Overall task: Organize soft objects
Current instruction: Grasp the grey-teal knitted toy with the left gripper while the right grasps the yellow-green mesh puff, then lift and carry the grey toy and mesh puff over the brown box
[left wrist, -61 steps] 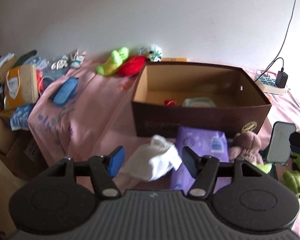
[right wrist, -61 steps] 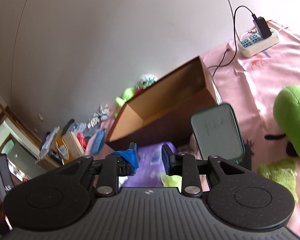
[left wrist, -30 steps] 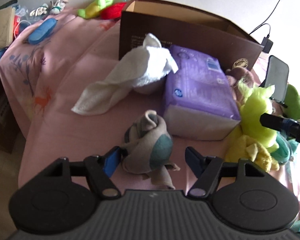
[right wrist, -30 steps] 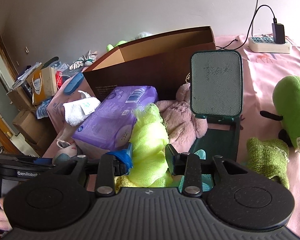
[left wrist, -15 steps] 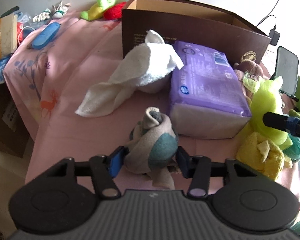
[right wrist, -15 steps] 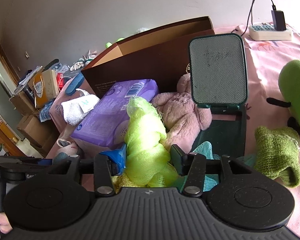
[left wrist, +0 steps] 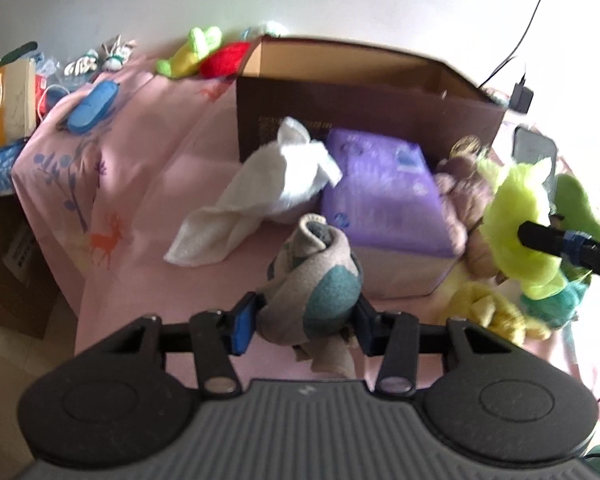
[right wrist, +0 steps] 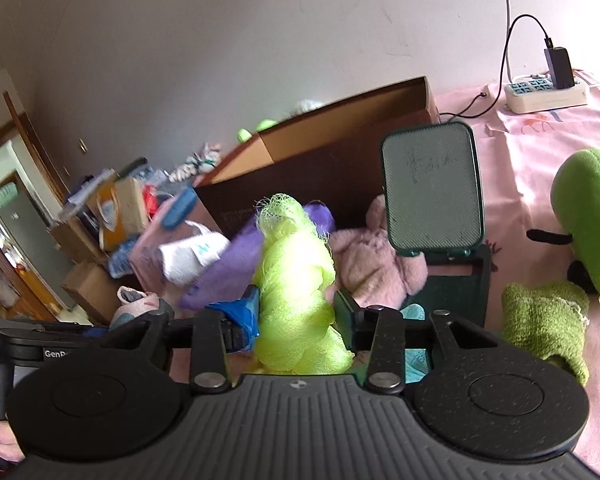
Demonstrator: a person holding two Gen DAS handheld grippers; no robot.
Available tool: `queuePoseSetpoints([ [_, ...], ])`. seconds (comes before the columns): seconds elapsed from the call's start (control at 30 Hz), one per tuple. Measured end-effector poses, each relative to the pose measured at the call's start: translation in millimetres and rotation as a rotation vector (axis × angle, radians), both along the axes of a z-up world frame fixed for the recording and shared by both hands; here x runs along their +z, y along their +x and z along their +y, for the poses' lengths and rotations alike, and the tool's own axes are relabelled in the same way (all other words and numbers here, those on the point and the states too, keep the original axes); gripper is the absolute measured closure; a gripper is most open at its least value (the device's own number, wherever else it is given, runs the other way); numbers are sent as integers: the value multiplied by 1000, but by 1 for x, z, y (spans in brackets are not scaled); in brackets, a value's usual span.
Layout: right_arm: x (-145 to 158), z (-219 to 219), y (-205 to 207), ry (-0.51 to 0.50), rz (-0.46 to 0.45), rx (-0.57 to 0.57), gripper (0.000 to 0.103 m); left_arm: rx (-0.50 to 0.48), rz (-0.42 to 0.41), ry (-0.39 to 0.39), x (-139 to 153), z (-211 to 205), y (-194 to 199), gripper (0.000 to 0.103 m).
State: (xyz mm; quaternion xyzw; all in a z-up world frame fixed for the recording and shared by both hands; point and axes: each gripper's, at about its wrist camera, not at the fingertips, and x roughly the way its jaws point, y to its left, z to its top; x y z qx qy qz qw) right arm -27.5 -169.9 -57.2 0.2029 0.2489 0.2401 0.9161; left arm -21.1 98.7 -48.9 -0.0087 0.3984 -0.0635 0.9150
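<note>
A rolled grey-and-teal cloth bundle [left wrist: 316, 288] is clamped between the two fingers of the left tool [left wrist: 304, 322] and is held clear of the pink-covered bed [left wrist: 148, 184], a loose tail hanging beneath it. A neon yellow-green mesh cloth [right wrist: 296, 280], twisted into an upright bunch, is squeezed in the right tool [right wrist: 296, 316], whose jaws have just been closing on it. An open brown cardboard box [left wrist: 360, 92] is seen standing toward the far edge of the bed.
</note>
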Motion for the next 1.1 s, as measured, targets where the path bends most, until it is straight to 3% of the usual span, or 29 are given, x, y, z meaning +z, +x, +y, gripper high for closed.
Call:
queuePoseSetpoints([
  [0.27,23,-10,-2,23,-46,18,79,-48,-107,-39,47,-8,-1,54],
  [0.57,72,-25,20,106,-107,43,79,-108,-192,-71,92,-17,39,54],
  [0.87,117,-22,70,102,-112,45,79,-103,-214,-3,108,-31,101,54],
  [1.1,126,-14,107,50,-66,4,79,-89,-228,49,114,-46,142,54],
])
